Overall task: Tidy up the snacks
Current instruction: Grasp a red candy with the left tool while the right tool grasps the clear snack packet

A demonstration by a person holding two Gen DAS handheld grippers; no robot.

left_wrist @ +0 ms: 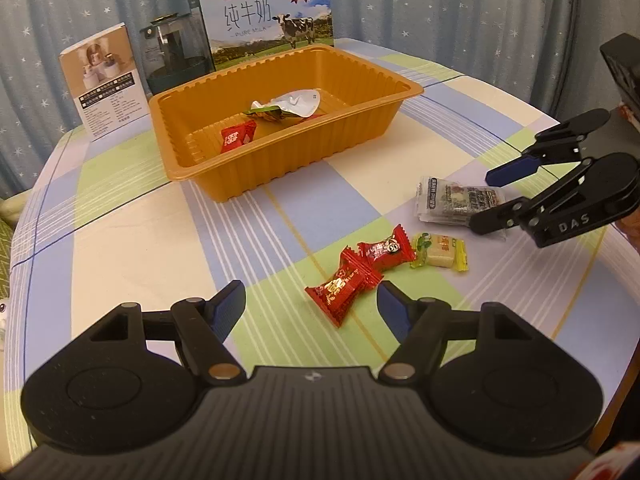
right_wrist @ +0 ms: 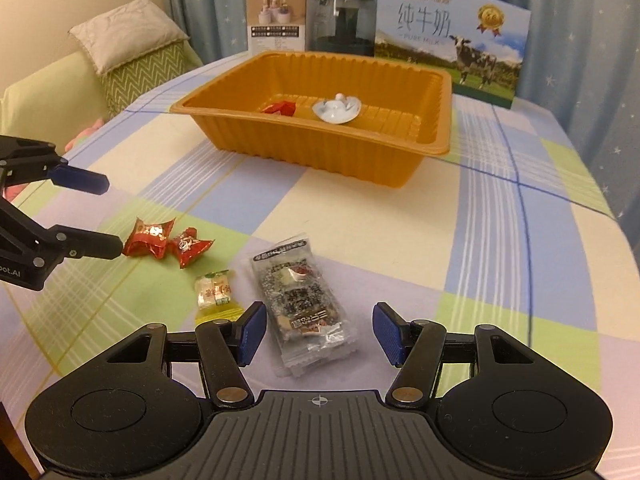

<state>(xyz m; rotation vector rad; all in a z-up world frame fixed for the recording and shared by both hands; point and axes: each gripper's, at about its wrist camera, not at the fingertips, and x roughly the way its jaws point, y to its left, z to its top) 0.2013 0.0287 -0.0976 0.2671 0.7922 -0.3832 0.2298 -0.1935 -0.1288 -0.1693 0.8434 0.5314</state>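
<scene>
Right now the left gripper (left_wrist: pixel 312 308) sits low over the checked pastel tablecloth (left_wrist: pixel 132 240), blue-padded fingers spread wide w/ nothing between them. Just ahead of the gap lies a red-wrapped candy w/ gold print (left_wrist: pixel 343 287), touching a second red-wrapped candy w/ a panda face (left_wrist: pixel 386 249). Beside those, to the right, is a yellow-green wrapped pale square sweet (left_wrist: pixel 440 250), apart from the red pair but near.

The right gripper (right_wrist: pixel 318 334) is also spread, jaws either side of the near end of a clear plastic packet of dark seeded snack bar (right_wrist: pixel 302 304); pads not touching it. In the left wrist view the same gripper (left_wrist: pixel 486 200) comes in from the right edge, one finger above and one in front of that packet (left_wrist: pixel 456 200).

Further back stands a ribbed orange rectangular plastic tray (left_wrist: pixel 280 160), well apart from the loose snacks. Inside it: a red square sachet (left_wrist: pixel 238 136), a white crumpled foil pouch (left_wrist: pixel 298 102) and a green-edged wrapper (left_wrist: pixel 264 111) partly under the pouch.

Behind the tray, along the far table edge: a blue-white milk carton box w/ a cow picture (left_wrist: pixel 264 16), a dark glass jar w/ lid (left_wrist: pixel 176 52), and a small beige product box (left_wrist: pixel 102 80). A starred blue-grey curtain (left_wrist: pixel 460 8) hangs behind. In the right wrist view, a green sofa w/ a beige cushion (right_wrist: pixel 120 36) is on the left.
</scene>
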